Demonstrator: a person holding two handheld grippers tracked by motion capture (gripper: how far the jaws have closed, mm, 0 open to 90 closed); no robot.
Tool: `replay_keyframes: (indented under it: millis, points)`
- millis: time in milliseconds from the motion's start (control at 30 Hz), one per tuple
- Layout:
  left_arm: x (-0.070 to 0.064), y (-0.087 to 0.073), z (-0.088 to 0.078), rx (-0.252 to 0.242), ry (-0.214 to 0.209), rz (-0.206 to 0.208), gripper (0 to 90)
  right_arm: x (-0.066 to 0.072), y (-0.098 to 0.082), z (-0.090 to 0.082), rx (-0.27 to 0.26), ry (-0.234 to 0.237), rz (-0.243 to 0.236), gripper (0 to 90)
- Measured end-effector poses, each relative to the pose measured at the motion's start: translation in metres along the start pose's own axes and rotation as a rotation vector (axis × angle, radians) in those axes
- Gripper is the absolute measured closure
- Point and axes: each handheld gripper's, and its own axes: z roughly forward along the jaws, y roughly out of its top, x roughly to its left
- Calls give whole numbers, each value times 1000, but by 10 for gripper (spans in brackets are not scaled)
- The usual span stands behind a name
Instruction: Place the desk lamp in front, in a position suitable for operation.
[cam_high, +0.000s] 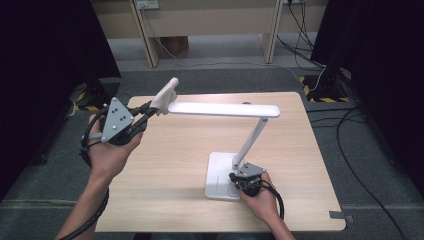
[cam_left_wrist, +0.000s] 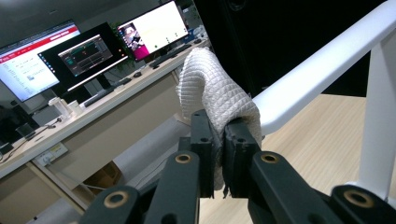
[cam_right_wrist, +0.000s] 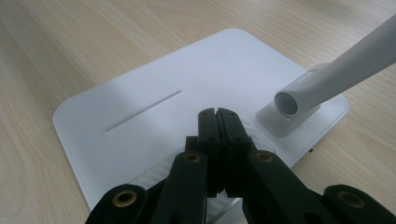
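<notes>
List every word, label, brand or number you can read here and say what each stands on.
No text can be read.
Monitors behind the white cloth: lines of text, too small and blurred.
Desk lamp base: a plain groove, no marking.
Sticker on the desk front: blurred.

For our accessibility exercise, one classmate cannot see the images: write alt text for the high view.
A person at a wooden table wipes the far left end of a white desk lamp head with a white cloth pinched in the left gripper. The right gripper, shut, rests on the lamp's flat base.
</notes>
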Motion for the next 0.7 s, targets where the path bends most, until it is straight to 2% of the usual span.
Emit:
replay_keyframes:
  millis: [167, 367, 467, 700]
  points:
    - [-2, 7, 2, 4, -3, 41, 837, 0, 0, -1, 0, 0, 4, 892]
    - [6, 5, -4, 7, 22, 38, 840, 1, 0, 0, 2, 2, 10, 893]
    - [7, 7, -5, 1, 16, 37, 841, 1, 0, 0, 3, 2, 15, 892]
    - [-4, 15, 9, 4, -53, 60, 840, 1, 0, 0, 2, 1, 9, 893]
